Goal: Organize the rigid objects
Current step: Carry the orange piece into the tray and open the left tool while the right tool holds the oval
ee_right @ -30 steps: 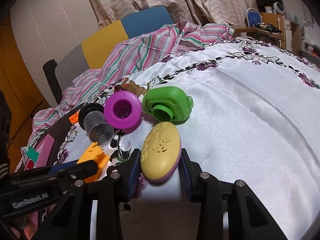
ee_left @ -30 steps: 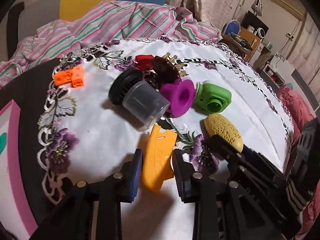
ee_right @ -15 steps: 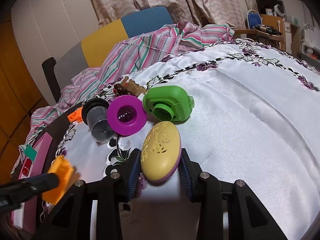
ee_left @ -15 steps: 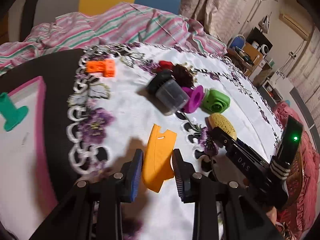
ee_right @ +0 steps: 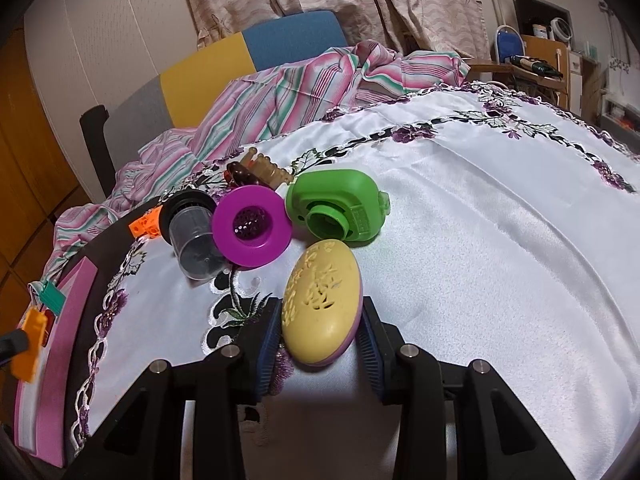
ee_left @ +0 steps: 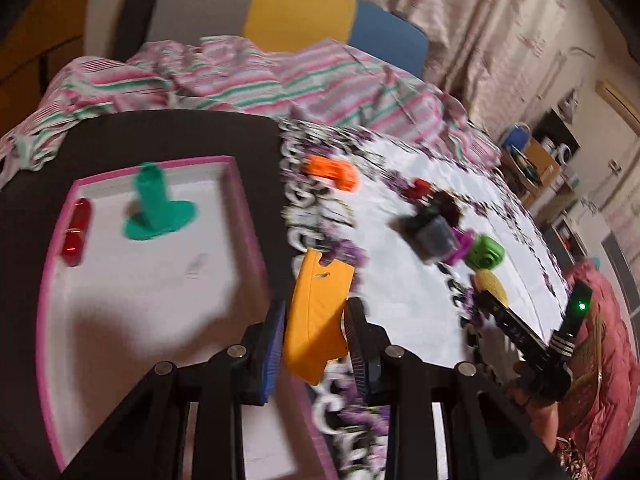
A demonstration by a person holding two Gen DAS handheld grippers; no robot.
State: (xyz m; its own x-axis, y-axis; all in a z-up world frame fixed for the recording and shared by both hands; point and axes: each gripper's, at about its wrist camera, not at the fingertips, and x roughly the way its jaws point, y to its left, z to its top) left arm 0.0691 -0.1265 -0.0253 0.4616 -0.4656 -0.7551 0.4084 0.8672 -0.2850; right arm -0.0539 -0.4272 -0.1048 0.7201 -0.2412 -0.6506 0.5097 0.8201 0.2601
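Over the pink tray's [ee_left: 244, 216] edge the left gripper [ee_left: 316, 340] clamped an orange plastic piece [ee_left: 318, 312], view badly blurred, w/ a green funnel [ee_left: 154, 208] & red item [ee_left: 76, 230] inside, while the right gripper [ee_right: 320, 344] pinched a yellow oval case [ee_right: 322, 304] on the white cloth [ee_right: 480, 260], its underside hidden.

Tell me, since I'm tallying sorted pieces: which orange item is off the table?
The flat orange piece, gripped in the left gripper near the pink tray. The orange block lies on the tablecloth.
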